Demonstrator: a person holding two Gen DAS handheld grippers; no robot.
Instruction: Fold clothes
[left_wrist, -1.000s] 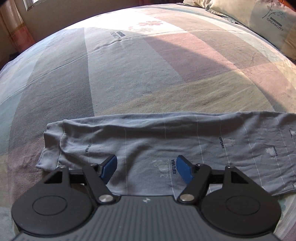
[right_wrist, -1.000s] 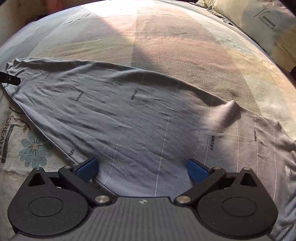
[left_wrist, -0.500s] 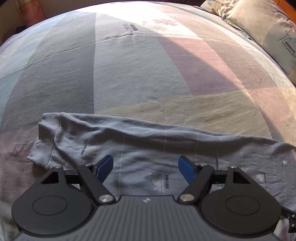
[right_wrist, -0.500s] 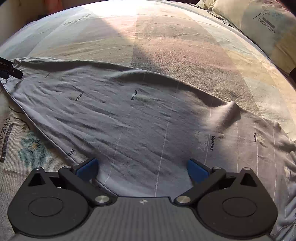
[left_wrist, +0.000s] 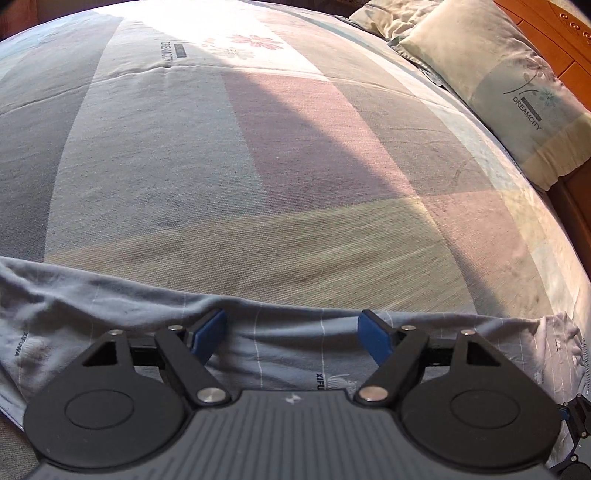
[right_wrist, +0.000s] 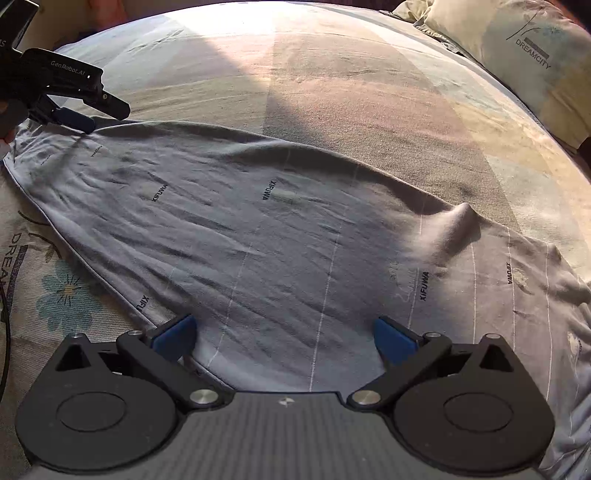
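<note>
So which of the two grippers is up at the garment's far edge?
The left gripper: its blue pads sit at the grey garment's far edge, while the right gripper hangs open over the near hem.

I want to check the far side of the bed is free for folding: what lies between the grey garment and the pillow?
Only bare striped bedsheet shows between the grey garment and the pillow, seen in the left wrist view.

"XIFUWA" on garment (right_wrist: 295, 236), "DREAMCITY" on pillow (left_wrist: 509, 96), bedsheet (left_wrist: 221, 147).
</note>
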